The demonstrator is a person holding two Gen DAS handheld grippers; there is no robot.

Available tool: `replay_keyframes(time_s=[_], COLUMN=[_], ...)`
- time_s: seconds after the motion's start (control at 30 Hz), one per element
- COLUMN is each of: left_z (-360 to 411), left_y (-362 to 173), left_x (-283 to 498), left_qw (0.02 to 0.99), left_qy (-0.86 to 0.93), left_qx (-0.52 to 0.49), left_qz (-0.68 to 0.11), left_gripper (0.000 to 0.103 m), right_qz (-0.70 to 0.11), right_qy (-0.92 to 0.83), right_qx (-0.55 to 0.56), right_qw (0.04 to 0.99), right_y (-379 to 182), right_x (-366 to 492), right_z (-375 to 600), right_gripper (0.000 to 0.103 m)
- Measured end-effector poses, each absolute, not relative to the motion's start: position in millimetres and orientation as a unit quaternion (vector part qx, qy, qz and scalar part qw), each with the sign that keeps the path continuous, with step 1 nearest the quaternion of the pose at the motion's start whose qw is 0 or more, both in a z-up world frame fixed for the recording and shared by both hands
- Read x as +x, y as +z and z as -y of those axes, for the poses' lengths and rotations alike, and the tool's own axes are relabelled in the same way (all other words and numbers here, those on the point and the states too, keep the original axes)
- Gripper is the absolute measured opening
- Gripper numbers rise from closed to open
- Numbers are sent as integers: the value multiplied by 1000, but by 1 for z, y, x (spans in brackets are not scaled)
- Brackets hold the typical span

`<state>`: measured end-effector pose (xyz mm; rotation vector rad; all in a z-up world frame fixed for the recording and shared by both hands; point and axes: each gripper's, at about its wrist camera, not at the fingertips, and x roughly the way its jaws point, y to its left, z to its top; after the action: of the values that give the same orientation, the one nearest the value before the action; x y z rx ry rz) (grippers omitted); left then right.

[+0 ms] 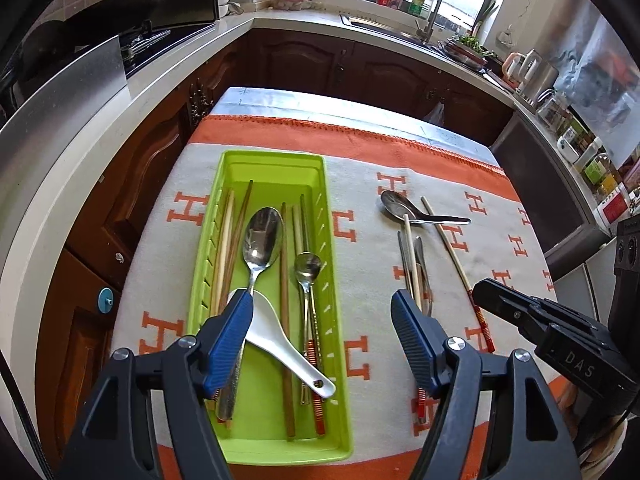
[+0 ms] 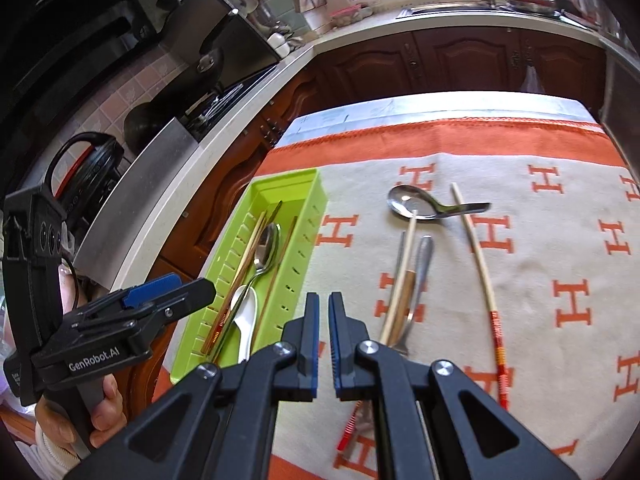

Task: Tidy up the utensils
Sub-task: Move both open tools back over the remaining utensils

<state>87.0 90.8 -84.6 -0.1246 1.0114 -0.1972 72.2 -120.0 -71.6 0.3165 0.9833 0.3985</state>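
Holding 3 spoons w/ several chopsticks, the green tray (image 1: pixel 320 168) sits under the left gripper (image 1: pixel 322 320), jaws spread, nothing gripped. Right gripper (image 2: pixel 324 320) is clenched empty; 1 steel spoon (image 2: pixel 412 202) lies on the cloth.

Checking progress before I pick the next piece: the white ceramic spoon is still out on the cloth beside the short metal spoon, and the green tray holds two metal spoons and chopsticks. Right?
Not quite. The white ceramic spoon already lies inside the green tray, across the big metal spoon's handle, as the left wrist view shows. The rest stands: the short metal spoon is out on the cloth.
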Motion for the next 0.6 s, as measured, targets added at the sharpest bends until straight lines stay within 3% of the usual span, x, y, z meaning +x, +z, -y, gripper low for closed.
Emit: replay_keyframes(time_s=[0.47, 0.6], left_z=[-21, -4], left_y=[-100, -111], left_x=[83, 90], left_qw=[854, 850], left_qy=[-137, -146], left_qx=[-21, -12], left_qz=[-501, -506], left_gripper=[70, 64], right_qz=[-459, -466], right_qy=[139, 133], right_qx=[163, 171], right_qw=[862, 858], right_y=[-77, -88], right_x=[53, 54], right_z=[178, 189], right_gripper=[6, 6])
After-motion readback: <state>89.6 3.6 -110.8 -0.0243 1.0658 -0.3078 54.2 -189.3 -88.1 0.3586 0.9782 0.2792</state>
